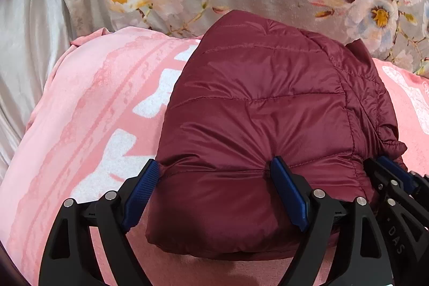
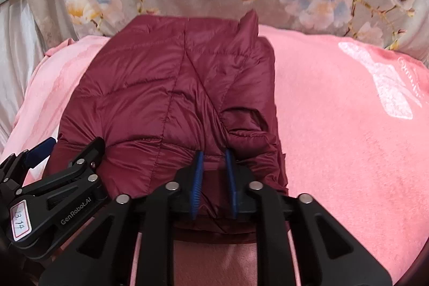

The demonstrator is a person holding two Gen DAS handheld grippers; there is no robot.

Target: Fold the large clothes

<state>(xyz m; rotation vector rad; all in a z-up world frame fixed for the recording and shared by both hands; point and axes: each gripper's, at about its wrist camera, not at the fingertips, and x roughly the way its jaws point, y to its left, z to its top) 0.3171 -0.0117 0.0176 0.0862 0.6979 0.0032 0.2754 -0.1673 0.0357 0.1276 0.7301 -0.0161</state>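
Folded maroon puffer jacket (image 1: 257,109) on pink blanket (image 2: 348,130).
Left gripper (image 1: 219,178) released, fingers wide astride its near edge; right gripper (image 2: 213,173) seemingly loosely pinching a fold between narrow fingers.

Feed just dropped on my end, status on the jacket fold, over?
Left tongs wide open around jacket's near edge. Right tongs narrow, fabric between, grip unclear. Jacket folded, on pink blanket. Nothing in the way.

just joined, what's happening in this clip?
A person is folding a maroon puffer jacket on a pink blanket, one hand-held gripper in each hand. The jacket already lies as a compact bundle. The left hand-held gripper stands wide open around the bundle's near left edge. The right hand-held gripper has its jaws narrowly apart with a fold of the near edge between them.
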